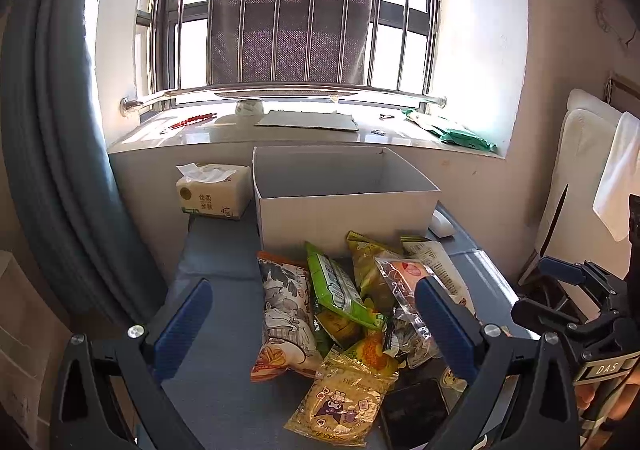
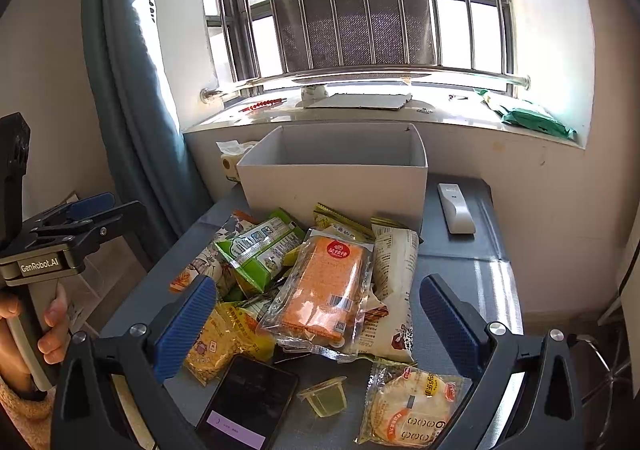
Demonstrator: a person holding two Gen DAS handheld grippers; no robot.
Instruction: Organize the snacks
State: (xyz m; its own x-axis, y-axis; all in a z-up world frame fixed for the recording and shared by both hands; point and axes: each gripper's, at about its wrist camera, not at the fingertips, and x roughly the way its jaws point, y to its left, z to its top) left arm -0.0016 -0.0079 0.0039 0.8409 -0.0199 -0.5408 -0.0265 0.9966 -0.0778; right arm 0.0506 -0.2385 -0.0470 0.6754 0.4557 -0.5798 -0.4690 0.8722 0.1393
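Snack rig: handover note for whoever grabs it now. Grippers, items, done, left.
Left gripper: open, empty, over the snack pile.
Right gripper: open, empty, over the same pile.
White box: behind the pile, no snacks visible inside.
Loose near edge: jelly cup, round cracker pack. The phone and remote also lie on the table; neither is a snack.
Done: nothing visibly sorted.
Left: all snacks, probably into the box. The orange cracker pack lies on top, a likely first pick.
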